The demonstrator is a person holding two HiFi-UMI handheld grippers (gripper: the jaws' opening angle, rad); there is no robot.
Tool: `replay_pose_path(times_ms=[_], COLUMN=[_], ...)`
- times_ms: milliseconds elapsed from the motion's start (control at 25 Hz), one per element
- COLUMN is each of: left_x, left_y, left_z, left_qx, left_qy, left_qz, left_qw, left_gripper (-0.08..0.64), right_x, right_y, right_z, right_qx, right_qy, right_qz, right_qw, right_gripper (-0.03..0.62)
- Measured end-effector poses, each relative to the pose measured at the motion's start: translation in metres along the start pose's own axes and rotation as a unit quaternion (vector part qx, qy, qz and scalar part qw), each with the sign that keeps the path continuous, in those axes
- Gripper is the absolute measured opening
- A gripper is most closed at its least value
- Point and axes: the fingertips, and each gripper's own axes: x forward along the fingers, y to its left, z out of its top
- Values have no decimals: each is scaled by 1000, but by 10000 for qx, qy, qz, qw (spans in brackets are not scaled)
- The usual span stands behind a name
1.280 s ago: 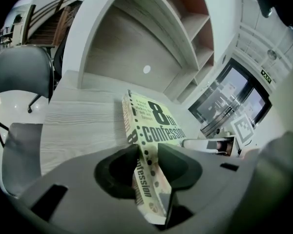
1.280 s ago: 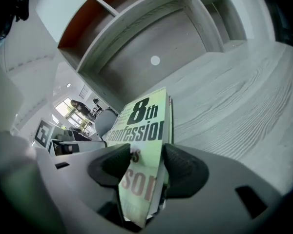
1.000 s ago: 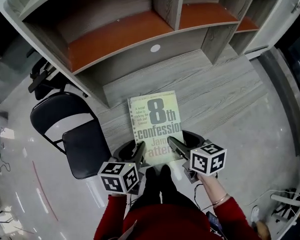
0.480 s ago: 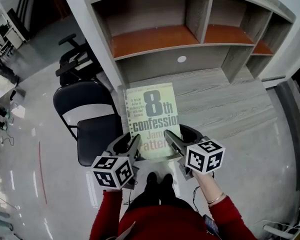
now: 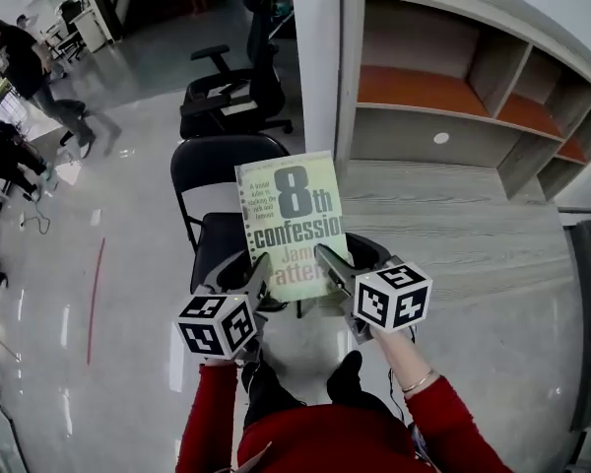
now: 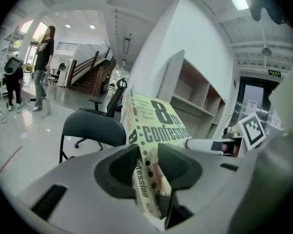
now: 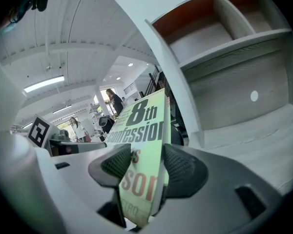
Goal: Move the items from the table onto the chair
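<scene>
A pale green paperback book (image 5: pixel 290 223) with big dark title print hangs in the air between both grippers, over the black folding chair (image 5: pixel 213 180). My left gripper (image 5: pixel 258 276) is shut on the book's lower left edge, my right gripper (image 5: pixel 327 267) on its lower right edge. In the left gripper view the book (image 6: pixel 154 130) runs up from between the jaws, with the chair (image 6: pixel 90 129) behind it. In the right gripper view the book (image 7: pixel 139 150) is pinched between the ribbed pads (image 7: pixel 184 168).
A grey wood desk (image 5: pixel 443 220) with orange-floored shelf cubbies (image 5: pixel 443 92) stands to the right behind a white panel (image 5: pixel 320 57). A black office chair (image 5: pixel 238 92) sits behind the folding chair. People stand far off at upper left (image 5: pixel 30 67). The floor is glossy grey.
The view and both grippers have swung left with the book: it was over the desk top, and now it hangs over the folding chair's seat. Both grips are unchanged.
</scene>
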Motion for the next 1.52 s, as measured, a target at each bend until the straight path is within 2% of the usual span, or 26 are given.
replay_pose_path(times_ms=[120,360,600,880,1520], left_x=[-23,-57,-57,-26,102], left_y=[40,148,202,235,304], left_z=[4,0,-19,-77,-245], left_qx=[-17,118,34,-426,-626], left_qy=[21,262,451,954,1779], left_qz=[2,-160,-262,-341,-340], left_qw=[10000,9995,9986,9939,9815], left_gripper=[141,143,141,141,143], right_x=[28,108,151,184,274], right_y=[37,109,128,105,-11], right_z=[-6,-35,-65,-121,-285], right_qx=[32,195,391,664,1193], right_qy=[19,-158,-11,368,943], right_qz=[-4,-90,-297,-511,-948], right_qw=[10000,9996,9988,9958,9838], right_gripper=[221,221,221,221,221])
